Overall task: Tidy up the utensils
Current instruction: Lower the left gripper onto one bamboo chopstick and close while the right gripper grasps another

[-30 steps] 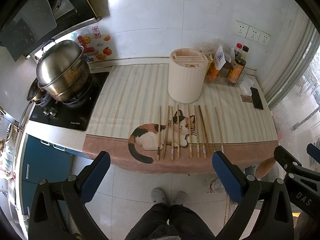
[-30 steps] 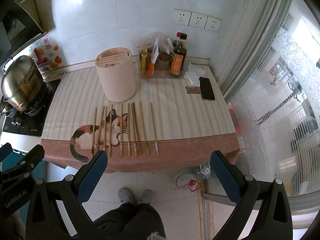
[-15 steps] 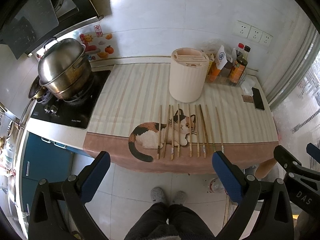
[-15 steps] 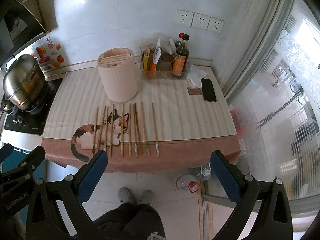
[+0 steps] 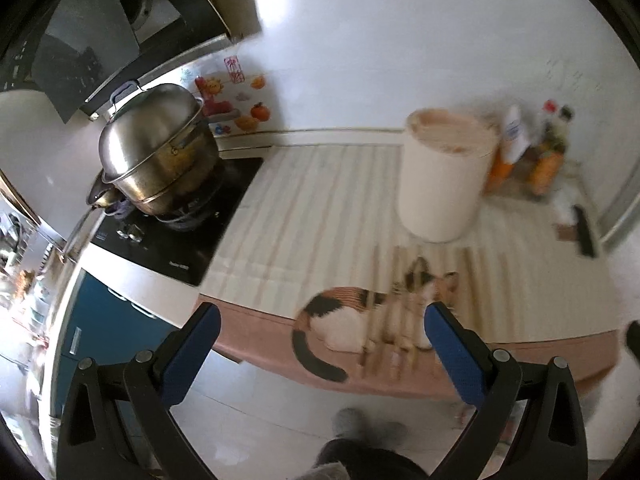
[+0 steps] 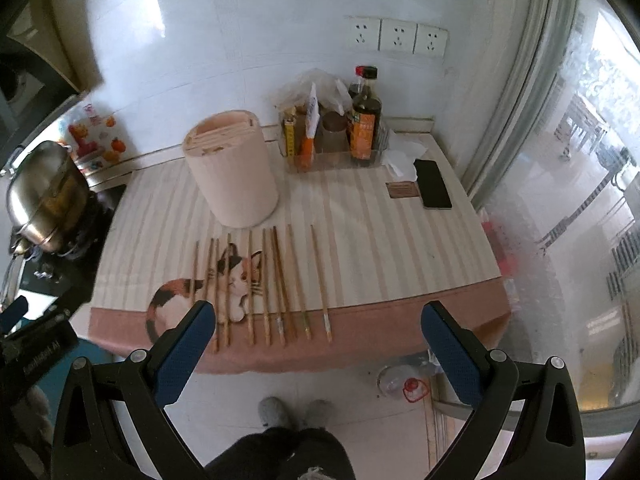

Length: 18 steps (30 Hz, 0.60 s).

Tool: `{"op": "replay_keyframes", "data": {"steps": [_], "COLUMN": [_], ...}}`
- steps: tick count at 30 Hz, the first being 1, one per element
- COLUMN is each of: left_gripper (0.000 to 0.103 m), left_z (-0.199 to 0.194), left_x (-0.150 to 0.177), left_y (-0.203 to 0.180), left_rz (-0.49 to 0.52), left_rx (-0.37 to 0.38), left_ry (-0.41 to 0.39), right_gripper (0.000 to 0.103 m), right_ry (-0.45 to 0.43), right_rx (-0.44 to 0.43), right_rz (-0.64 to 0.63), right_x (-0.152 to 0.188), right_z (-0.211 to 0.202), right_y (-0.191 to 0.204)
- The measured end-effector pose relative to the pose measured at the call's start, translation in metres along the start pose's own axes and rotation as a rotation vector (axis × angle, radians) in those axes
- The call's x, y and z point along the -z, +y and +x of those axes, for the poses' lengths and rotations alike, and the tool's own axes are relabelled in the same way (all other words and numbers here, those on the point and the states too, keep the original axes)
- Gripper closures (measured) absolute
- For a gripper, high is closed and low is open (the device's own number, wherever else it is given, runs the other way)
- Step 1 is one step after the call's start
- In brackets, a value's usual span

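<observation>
Closer to the counter point(image 5: 320, 200) than half a second ago, the left gripper point(image 5: 322, 342) is swinging in with its blue pads spread wide and nothing between them, and its view is smearing with motion. From there, the chopsticks point(image 5: 396, 320) are lying blurred across the cat print just in front of the cream utensil holder point(image 5: 444, 176), with the steel pot point(image 5: 156, 148) well to that holder's left. From the right wrist, the right gripper point(image 6: 318, 340) is hanging equally spread and empty, short of the counter edge, while the chopsticks point(image 6: 276, 284) are lying in a sharp parallel row just before the utensil holder point(image 6: 232, 172). Such thin, closely spaced sticks are risking trouble: a hasty closing could be catching two at once or rolling neighbours off the near edge.
</observation>
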<state>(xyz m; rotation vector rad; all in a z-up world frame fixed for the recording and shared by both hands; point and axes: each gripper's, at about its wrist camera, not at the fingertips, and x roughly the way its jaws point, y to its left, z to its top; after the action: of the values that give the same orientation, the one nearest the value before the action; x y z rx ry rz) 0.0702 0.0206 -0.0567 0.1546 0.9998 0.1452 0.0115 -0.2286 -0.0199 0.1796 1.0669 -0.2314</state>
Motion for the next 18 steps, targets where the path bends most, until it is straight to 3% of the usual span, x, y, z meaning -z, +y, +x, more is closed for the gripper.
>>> {"op": "replay_keyframes", "data": {"steps": [4,9,10,12,14,18], "left_gripper": [0.0,0.002,0.006,0.031,0.04,0.042], "left_z": [0.069,0.161,0.177,0.208,0.231,0.266], "left_x": [-0.001,0.006,0.01,0.017,0.019,0.022], "left_y": [-0.002,-0.009,-0.012,-0.019,-0.028,-0.046], "left_rz": [0.028,0.038,0.036,0.03,0.033,0.049], "left_rx": [-0.032,0.034,0.063,0.113,0.149,0.213], "left_ry": [0.099,0.259,0.298,0.375,0.441,0.513], "right_gripper": [0.001,0.021,0.026,0.031,0.036,0.048], "right_ry": [0.02,0.121,0.148,0.196,0.248,0.338], "right_rx": [0.032,0.079,0.084,0.076,0.082,0.059], "right_rz": [0.007,-0.016,-0.01,0.01,0.028,0.049], "right_x": [-0.005,-0.009,-0.008,-0.006,-0.004,0.0], "right_z": [0.05,0.136,0.152,0.184,0.215,0.269], "right_y": [-0.002,-0.008,-0.011,-0.016,-0.02,-0.022]}}
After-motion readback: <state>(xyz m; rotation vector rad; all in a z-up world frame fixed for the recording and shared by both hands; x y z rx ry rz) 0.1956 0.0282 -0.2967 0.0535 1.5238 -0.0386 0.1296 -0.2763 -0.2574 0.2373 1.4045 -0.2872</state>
